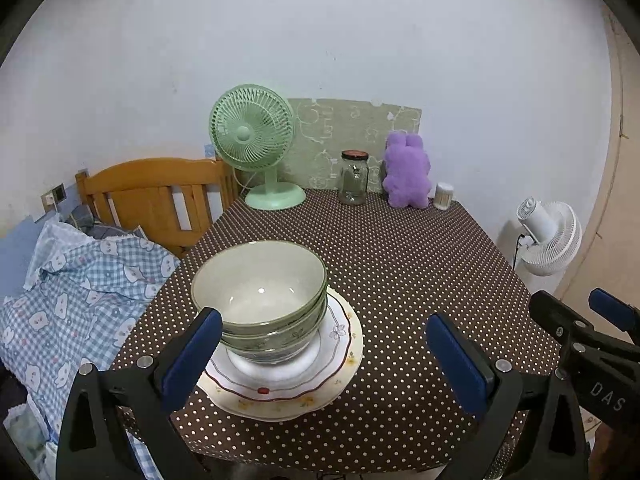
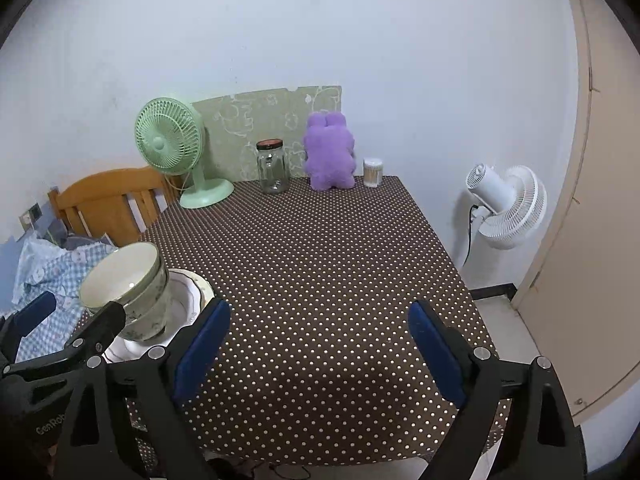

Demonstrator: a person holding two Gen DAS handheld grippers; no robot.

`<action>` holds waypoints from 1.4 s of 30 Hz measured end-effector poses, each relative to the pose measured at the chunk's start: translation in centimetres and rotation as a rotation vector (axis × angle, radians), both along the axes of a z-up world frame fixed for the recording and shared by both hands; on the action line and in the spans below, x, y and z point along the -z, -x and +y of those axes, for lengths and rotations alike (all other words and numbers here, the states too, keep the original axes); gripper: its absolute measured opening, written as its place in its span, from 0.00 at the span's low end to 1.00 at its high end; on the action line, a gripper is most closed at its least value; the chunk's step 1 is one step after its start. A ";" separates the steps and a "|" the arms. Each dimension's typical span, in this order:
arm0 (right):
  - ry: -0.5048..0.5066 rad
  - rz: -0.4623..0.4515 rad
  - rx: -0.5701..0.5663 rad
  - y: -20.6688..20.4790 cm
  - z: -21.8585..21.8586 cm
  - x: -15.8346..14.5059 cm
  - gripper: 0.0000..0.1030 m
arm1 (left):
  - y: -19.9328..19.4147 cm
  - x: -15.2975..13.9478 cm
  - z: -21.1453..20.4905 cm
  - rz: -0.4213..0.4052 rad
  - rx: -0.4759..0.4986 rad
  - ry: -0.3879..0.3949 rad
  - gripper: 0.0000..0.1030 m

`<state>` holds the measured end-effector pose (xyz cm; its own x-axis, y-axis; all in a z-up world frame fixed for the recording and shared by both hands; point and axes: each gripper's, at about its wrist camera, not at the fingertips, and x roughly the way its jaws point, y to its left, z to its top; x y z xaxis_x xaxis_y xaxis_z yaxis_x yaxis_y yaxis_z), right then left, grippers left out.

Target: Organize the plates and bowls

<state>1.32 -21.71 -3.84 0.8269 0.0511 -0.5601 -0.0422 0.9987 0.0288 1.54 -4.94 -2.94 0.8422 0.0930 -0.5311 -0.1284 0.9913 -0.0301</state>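
Left gripper (image 1: 324,354): I hold it above the near edge of the counter (image 1: 400,264), its blue-padded fingers (image 1: 192,356) spread wide with nothing between them; the left pad sits in front of the bowl stack from this camera.

Right gripper (image 2: 318,350): I keep it to the right of the crockery, fingers (image 2: 434,350) likewise spread wide and holding nothing, over bare dotted cloth.

Bowls (image 1: 260,292): pale green bowls nested one inside another, upright, standing on the plates at the counter's near left corner; I cannot tell the exact count.

Plates (image 1: 340,344): a white plate with a dark red scalloped line lies on a cream plate with small yellow flowers, both flat under the bowls.

Counter: covered in a brown cloth with white dots.

Back row: a green desk fan (image 1: 254,132) at the far left, then a glass jar (image 1: 354,178) with a dark lid, a purple plush toy (image 1: 406,172) and a small container of cotton swabs (image 1: 444,196), all along the wall in front of a green patterned board (image 1: 340,132).

Surroundings: a wooden bed frame (image 1: 152,196) with blue checked bedding (image 1: 80,288) to the left of the counter; a white floor fan (image 2: 506,206) to its right, beside a beige door (image 2: 592,200).
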 end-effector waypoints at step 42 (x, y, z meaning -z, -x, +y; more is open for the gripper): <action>-0.002 0.046 0.015 -0.4 0.0 0.1 0.90 | -0.2 -0.2 -0.1 0.021 0.004 -0.009 1.00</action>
<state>1.72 -21.66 -3.89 0.8008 0.0396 -0.5976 -0.0253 0.9992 0.0324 1.75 -5.07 -2.74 0.8312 0.0944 -0.5479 -0.1247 0.9920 -0.0184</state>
